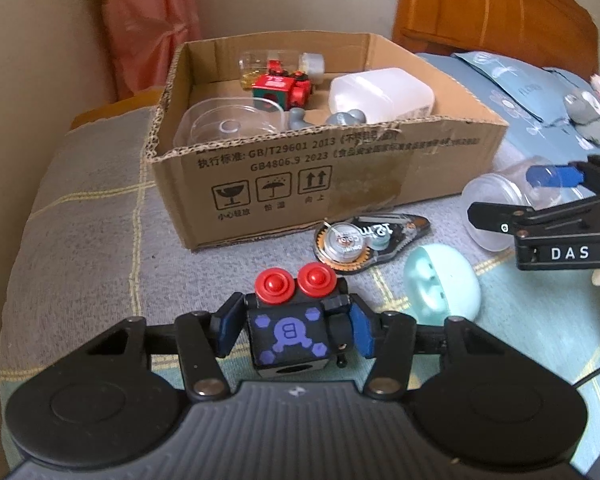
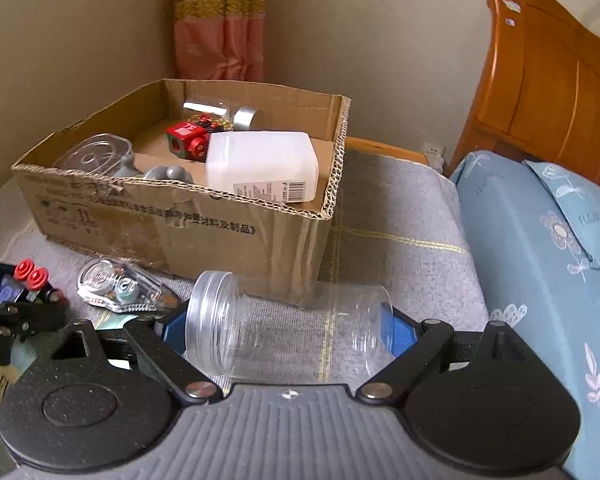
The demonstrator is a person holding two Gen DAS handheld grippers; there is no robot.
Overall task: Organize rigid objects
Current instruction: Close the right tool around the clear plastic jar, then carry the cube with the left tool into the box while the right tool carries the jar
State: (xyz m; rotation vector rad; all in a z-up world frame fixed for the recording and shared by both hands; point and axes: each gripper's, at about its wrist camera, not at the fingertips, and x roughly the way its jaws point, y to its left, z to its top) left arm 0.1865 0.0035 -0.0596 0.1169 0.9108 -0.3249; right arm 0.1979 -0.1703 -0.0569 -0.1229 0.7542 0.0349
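Note:
My left gripper (image 1: 293, 330) is shut on a black toy cube with purple marks and two red knobs (image 1: 288, 332), held in front of the cardboard box (image 1: 300, 184). The cube also shows in the right wrist view (image 2: 20, 284). My right gripper (image 2: 288, 328) is shut on a clear plastic jar (image 2: 288, 326) lying on its side, mouth to the left; the jar also shows in the left wrist view (image 1: 500, 204). The box (image 2: 180, 220) holds a white plastic container (image 2: 262, 166), a red toy cube (image 2: 188, 140), a clear lid, a glass jar and grey pieces.
A correction tape dispenser (image 1: 364, 242) and a mint-green egg-shaped case (image 1: 440, 290) lie on the grey checked blanket (image 1: 80, 220) before the box. A blue flowered pillow (image 2: 540, 248) and wooden headboard (image 2: 540, 80) are at the right. A wall and pink curtain stand behind.

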